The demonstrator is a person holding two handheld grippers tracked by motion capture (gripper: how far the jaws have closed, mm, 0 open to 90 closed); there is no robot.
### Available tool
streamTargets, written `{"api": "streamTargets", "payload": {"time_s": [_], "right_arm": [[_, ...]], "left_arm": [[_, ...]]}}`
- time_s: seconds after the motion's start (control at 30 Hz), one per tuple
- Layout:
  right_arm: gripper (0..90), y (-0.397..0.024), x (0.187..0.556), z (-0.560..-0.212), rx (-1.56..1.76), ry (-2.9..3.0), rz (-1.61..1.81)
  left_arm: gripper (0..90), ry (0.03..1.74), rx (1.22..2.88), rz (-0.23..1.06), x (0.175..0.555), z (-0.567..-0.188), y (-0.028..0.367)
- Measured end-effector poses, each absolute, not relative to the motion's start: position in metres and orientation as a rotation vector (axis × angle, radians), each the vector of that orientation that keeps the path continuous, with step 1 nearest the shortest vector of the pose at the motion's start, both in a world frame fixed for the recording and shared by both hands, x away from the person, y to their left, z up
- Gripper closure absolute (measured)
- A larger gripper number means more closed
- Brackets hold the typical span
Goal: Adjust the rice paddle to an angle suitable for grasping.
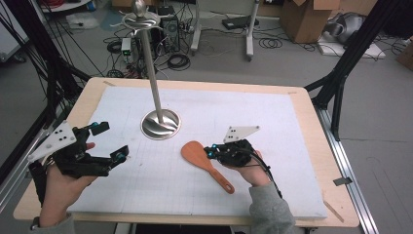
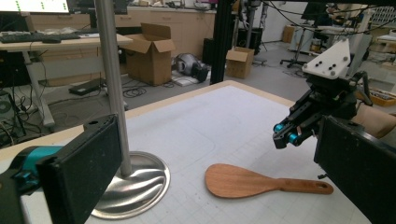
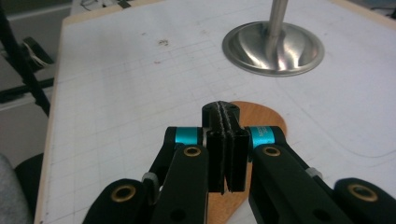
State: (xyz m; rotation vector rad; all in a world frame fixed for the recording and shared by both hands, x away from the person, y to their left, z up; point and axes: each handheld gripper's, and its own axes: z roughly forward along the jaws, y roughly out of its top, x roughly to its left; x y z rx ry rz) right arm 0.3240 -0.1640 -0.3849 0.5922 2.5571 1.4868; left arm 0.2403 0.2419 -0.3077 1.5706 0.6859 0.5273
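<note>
The right gripper (image 1: 210, 152) hovered just over the flat orange-brown wooden rice paddle (image 1: 205, 165), its two black jaws pressed together with nothing between them — in the right gripper view (image 3: 224, 151) the pads met face to face above the paddle's round blade (image 3: 254, 114), and whether they touched the wood could not be told. The paddle lay flat on the white gridded table mat (image 1: 272, 122), blade toward the round polished steel base of the tall metal stand (image 1: 160, 124), handle with its small hole pointing toward the person's side. The left gripper (image 1: 111, 141) was held well apart at the mat's left edge — jaws spread wide and empty, as the left gripper view (image 2: 210, 154) showed, with the paddle (image 2: 261, 181) lying farther off between them.
</note>
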Motion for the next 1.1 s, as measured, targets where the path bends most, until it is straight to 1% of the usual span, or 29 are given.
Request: {"api": "streamTargets", "payload": {"time_s": [0.2,1.1], "right_arm": [[88.9,-0.158,0.328,-0.400,0.594,2.659,1.400],[89.0,-0.145,0.331,-0.430,0.553,2.853,1.256]], "left_arm": [[1.8,0.689,1.567,0.527,0.241,-0.308,0.242],[1.8,0.704,1.583,0.529,0.243,-0.311,0.242]]}}
